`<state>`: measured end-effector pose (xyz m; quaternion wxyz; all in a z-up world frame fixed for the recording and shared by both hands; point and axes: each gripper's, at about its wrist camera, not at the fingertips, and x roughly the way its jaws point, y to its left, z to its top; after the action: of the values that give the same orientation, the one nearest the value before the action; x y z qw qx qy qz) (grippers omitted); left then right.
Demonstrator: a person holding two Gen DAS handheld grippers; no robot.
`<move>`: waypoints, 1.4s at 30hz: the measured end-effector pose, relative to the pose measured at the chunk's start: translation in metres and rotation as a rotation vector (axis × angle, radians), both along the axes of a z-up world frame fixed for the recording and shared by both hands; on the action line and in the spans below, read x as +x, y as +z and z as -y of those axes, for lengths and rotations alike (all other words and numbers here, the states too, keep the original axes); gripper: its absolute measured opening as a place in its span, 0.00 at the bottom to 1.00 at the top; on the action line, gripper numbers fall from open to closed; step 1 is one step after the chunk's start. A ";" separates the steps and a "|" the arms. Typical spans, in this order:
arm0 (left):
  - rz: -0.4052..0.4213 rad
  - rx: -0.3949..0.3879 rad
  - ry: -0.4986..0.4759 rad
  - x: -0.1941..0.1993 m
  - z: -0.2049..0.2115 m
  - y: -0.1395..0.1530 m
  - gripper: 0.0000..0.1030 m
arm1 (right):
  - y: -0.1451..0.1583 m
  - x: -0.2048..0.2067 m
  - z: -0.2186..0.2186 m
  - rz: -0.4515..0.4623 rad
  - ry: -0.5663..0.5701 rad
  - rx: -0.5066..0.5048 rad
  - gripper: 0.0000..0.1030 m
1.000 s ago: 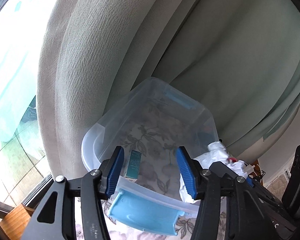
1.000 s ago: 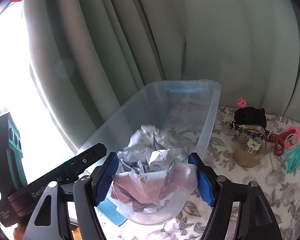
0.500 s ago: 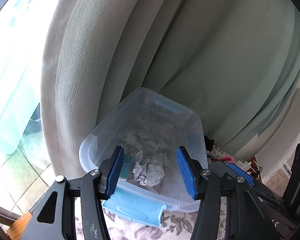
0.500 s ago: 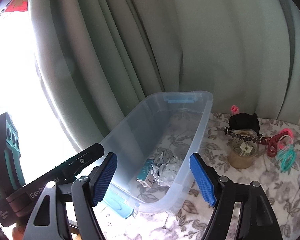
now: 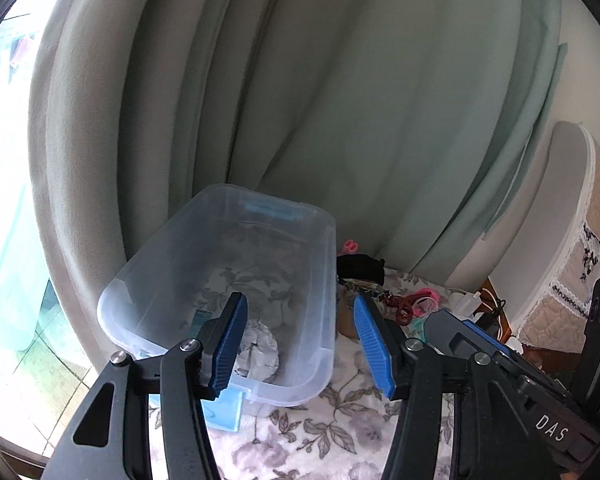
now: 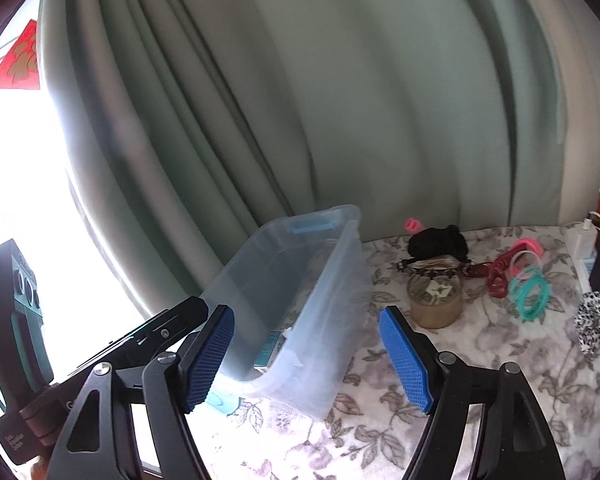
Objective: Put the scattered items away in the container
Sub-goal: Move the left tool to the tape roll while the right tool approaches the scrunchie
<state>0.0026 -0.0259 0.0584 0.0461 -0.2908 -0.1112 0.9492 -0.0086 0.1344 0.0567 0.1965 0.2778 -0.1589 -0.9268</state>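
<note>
Clear plastic bin (image 5: pixel 236 280) is sitting on the floral tablecloth (image 6: pixel 480 368) by the curtain (image 5: pixel 340 100), holding crumpled paper (image 5: pixel 260 350) & a small teal box (image 5: pixel 200 318). Glass jar (image 6: pixel 434 300) is standing just right of it, w/ hair ties (image 6: pixel 528 288) and a black cloth (image 6: pixel 438 242) nearby. Left gripper (image 5: pixel 298 346) & right gripper (image 6: pixel 306 360) are both gaping wide, empty. Jar contents are hard to make out.
</note>
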 end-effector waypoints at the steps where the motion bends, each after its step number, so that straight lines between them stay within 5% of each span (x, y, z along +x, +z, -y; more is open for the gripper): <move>1: -0.003 -0.008 -0.013 0.004 -0.004 0.005 0.55 | 0.000 0.003 -0.007 -0.004 -0.015 -0.005 0.76; 9: 0.000 -0.061 -0.124 -0.005 -0.064 0.006 0.56 | -0.009 0.022 -0.100 -0.004 -0.261 -0.021 0.76; 20: 0.113 -0.134 -0.263 -0.045 -0.125 -0.040 0.59 | -0.071 0.015 -0.202 0.187 -0.554 -0.074 0.76; 42: 0.202 -0.115 -0.223 -0.152 -0.138 -0.111 0.59 | -0.134 -0.069 -0.183 0.293 -0.388 0.016 0.76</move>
<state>-0.1491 0.1126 -0.0522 0.1228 -0.3974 -0.0276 0.9090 -0.0774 0.3173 -0.0774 -0.0125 0.3753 -0.2288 -0.8981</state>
